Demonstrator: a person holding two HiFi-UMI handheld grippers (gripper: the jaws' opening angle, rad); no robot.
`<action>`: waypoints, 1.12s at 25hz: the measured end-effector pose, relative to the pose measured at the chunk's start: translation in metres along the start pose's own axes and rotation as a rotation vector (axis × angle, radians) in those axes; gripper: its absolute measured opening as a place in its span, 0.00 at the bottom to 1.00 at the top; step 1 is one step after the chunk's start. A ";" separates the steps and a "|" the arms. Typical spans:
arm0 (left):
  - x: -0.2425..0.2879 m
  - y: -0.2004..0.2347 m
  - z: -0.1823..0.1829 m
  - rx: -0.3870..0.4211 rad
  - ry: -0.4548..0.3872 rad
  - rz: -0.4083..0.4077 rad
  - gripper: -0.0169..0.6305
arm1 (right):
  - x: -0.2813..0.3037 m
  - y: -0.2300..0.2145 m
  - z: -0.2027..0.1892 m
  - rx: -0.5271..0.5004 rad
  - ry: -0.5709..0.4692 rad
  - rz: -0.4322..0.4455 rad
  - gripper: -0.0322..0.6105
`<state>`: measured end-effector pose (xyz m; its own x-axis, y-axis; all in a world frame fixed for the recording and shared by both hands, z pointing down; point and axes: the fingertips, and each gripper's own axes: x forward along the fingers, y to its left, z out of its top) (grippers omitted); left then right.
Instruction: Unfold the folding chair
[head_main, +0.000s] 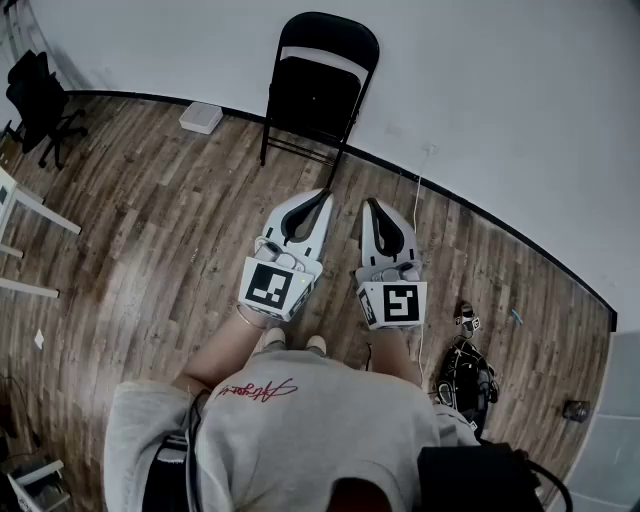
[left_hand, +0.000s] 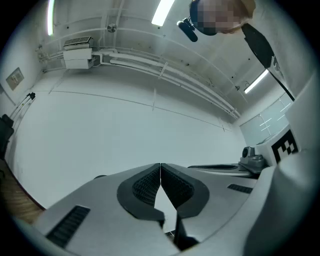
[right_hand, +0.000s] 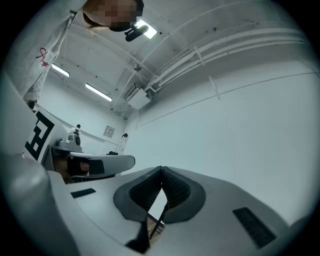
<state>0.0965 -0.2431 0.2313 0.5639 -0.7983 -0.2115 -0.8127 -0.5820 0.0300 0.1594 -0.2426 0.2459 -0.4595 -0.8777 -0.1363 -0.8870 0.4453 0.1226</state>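
A black folding chair (head_main: 318, 88) leans folded against the white wall at the top of the head view, its legs on the wood floor. My left gripper (head_main: 321, 197) and right gripper (head_main: 370, 206) are held side by side in front of the person, well short of the chair and pointing toward it. Both are shut with nothing between the pads. In the left gripper view the left gripper (left_hand: 160, 165) faces the bare wall. The right gripper (right_hand: 161, 169) shows a thin slice of the chair's leg (right_hand: 161, 220) through the gap below its tips.
A white box (head_main: 201, 118) lies on the floor left of the chair. A black office chair (head_main: 40, 100) and a white table (head_main: 14, 212) stand at the left. Cables and a dark bag (head_main: 467, 370) lie at the right, a white cord (head_main: 418, 200) runs down the wall.
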 end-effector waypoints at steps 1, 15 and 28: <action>0.000 0.000 0.001 0.008 -0.006 -0.003 0.05 | 0.000 0.001 0.000 0.001 0.001 0.002 0.08; 0.001 -0.004 -0.002 0.005 0.000 -0.005 0.05 | 0.000 0.003 0.007 -0.005 -0.038 0.011 0.08; 0.008 -0.004 -0.014 0.007 -0.029 0.026 0.05 | -0.005 -0.020 -0.005 -0.042 -0.031 0.025 0.08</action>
<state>0.1067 -0.2494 0.2427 0.5377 -0.8085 -0.2393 -0.8282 -0.5596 0.0296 0.1796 -0.2484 0.2492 -0.4830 -0.8603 -0.1632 -0.8729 0.4582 0.1678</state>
